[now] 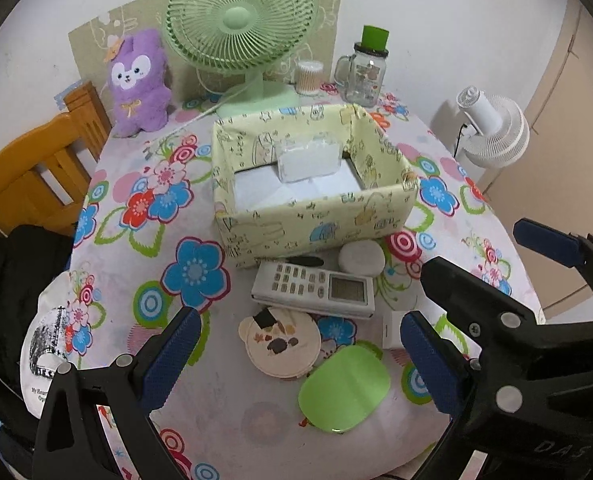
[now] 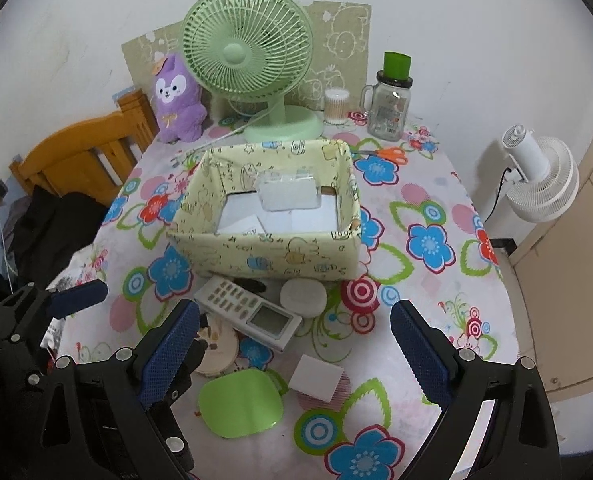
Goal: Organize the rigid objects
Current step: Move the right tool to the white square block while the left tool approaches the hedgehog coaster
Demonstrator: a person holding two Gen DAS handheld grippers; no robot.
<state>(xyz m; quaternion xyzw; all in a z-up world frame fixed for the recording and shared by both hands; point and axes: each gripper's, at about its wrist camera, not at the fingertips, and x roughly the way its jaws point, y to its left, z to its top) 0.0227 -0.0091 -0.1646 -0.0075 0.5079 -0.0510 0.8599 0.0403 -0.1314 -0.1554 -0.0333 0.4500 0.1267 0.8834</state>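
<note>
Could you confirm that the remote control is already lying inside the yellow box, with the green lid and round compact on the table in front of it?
Not quite: the remote control lies on the tablecloth in front of the yellow box, not inside it, as the left wrist view shows. The green lid and round compact do lie on the table in front.

A lived-in room of a home. A round table under a flower-printed tablecloth [image 2: 428, 216] stands against a plain white wall. At its back are a pale green plastic desk fan [image 2: 248, 56], a purple plush rabbit toy [image 2: 178, 100], a clear glass mug-jar with a green lid [image 2: 390, 100] and a small clear tub of cotton swabs [image 2: 335, 106]. An orange-brown wooden chair [image 1: 44, 164] with dark clothing [image 1: 16, 276] draped beside it stands at the left; a white floor fan [image 2: 544, 178] is plugged in at the right, near a beige door [image 2: 576, 280].
</note>
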